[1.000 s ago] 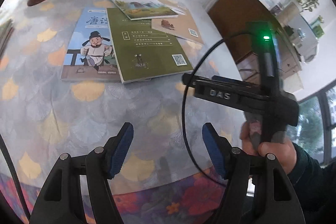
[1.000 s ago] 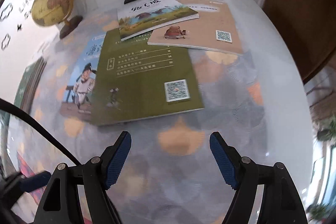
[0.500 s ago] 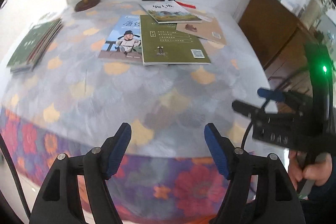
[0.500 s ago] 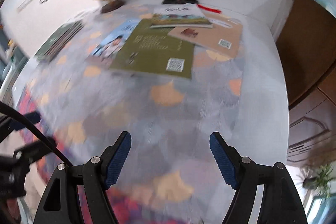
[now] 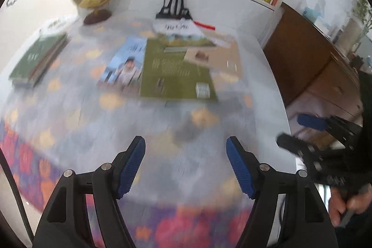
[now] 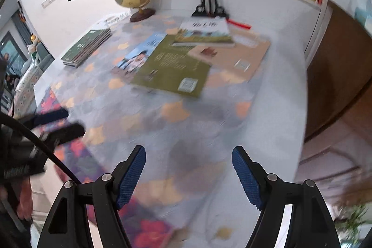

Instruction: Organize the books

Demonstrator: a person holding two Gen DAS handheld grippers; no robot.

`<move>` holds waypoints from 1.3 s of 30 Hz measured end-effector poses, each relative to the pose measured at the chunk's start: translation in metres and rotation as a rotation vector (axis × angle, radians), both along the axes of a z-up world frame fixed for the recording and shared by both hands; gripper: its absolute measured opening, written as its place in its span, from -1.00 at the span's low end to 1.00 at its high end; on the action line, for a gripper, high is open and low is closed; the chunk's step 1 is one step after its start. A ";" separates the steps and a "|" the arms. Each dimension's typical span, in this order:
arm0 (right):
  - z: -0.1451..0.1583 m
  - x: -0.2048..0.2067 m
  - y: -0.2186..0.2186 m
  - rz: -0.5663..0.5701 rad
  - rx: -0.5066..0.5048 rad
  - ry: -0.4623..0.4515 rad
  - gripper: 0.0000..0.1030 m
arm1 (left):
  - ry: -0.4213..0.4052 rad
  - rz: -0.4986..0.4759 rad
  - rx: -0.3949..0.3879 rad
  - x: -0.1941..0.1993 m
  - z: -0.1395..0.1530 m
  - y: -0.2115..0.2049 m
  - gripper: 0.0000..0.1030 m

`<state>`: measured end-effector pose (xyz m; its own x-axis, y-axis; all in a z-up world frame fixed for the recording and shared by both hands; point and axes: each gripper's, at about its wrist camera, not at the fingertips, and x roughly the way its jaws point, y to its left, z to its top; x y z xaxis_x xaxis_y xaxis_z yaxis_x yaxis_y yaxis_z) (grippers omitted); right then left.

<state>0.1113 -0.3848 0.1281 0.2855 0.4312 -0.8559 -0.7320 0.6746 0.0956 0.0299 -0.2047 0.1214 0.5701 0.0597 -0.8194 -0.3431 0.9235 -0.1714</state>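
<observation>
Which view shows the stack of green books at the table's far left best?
The right wrist view: the stack of green books is fairly sharp there, its layered edges distinguishable. The left wrist view shows the same stack larger, but smeared by motion blur.

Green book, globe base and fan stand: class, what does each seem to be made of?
Green book: paper with a thin matte card cover, probably; it lies flat and shows print.
Globe base: looks like dark polished wood, round and reddish brown.
Fan stand: seemingly black metal, judging by its thin scrolled bars; painted plastic is possible.
</observation>
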 end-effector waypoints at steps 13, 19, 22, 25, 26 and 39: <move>-0.041 0.251 0.081 0.010 0.066 0.040 0.25 | 0.020 0.390 -0.151 0.180 -0.053 0.093 0.37; -0.065 0.307 0.127 0.023 0.104 0.118 0.07 | 0.031 0.442 -0.174 0.225 -0.084 0.123 0.37; -0.076 0.318 0.141 0.035 0.088 0.134 0.06 | 0.045 0.462 -0.176 0.235 -0.093 0.129 0.37; -0.083 0.321 0.151 0.044 0.072 0.130 0.05 | 0.064 0.476 -0.167 0.237 -0.102 0.132 0.37; -0.085 0.322 0.153 0.043 0.066 0.130 0.05 | 0.073 0.475 -0.173 0.240 -0.106 0.135 0.37; -0.107 0.313 0.181 0.122 -0.024 0.171 -0.14 | 0.098 0.391 -0.181 0.255 -0.109 0.128 0.36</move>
